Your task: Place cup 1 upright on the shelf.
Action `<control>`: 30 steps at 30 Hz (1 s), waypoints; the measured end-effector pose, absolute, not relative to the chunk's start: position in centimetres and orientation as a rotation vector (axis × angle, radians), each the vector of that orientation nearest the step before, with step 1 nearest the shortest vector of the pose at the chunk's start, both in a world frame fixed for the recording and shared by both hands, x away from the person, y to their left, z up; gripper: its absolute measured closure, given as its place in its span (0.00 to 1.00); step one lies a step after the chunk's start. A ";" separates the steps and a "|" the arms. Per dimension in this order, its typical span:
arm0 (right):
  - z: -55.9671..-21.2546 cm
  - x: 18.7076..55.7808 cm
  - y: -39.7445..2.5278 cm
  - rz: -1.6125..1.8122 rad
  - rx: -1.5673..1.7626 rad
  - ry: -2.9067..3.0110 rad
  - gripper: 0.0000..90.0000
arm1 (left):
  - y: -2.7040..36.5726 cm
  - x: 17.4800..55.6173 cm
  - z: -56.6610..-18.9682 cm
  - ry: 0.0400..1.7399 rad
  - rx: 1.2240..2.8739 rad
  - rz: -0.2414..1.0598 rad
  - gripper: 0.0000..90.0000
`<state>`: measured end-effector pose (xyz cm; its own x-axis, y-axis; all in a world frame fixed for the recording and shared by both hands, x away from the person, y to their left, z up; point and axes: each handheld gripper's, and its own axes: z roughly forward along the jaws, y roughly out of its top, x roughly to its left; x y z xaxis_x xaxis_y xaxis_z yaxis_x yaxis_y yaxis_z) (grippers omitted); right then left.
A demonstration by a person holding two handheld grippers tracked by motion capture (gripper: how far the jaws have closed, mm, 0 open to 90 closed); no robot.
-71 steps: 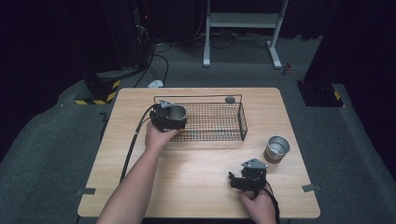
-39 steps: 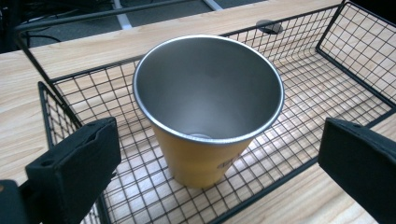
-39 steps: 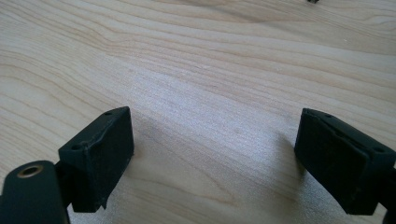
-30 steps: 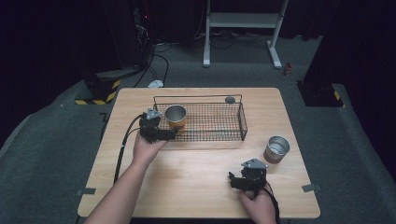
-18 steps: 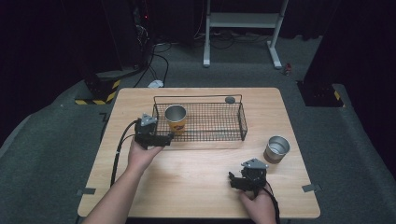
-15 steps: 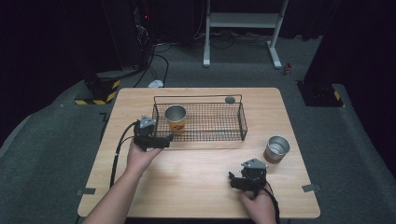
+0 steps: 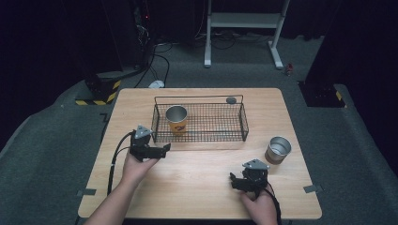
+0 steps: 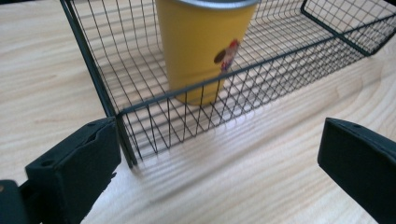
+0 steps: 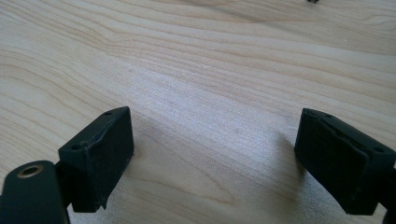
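Dark room, grey carpet floor [image 7: 56, 154], wooden table [image 7: 197, 187].

A cup [image 7: 177, 118] stands in the basket [image 7: 220, 133]'s left end; another cup [image 7: 278, 149] right of it.

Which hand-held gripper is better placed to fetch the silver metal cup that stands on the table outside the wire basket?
Right, probably. The right hand-held gripper rests open on the wooden table just short of the silver metal cup. The left hand-held gripper, also open, sits at the black wire basket's far corner, beside the yellow cup.
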<state>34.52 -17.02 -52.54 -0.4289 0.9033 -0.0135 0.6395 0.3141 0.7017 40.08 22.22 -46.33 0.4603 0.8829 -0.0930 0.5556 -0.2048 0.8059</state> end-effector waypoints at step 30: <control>-52.5 34.5 -17.0 0.883 1.371 2.181 0.13 | 23.8 34.4 -51.6 1.195 2.043 0.421 0.00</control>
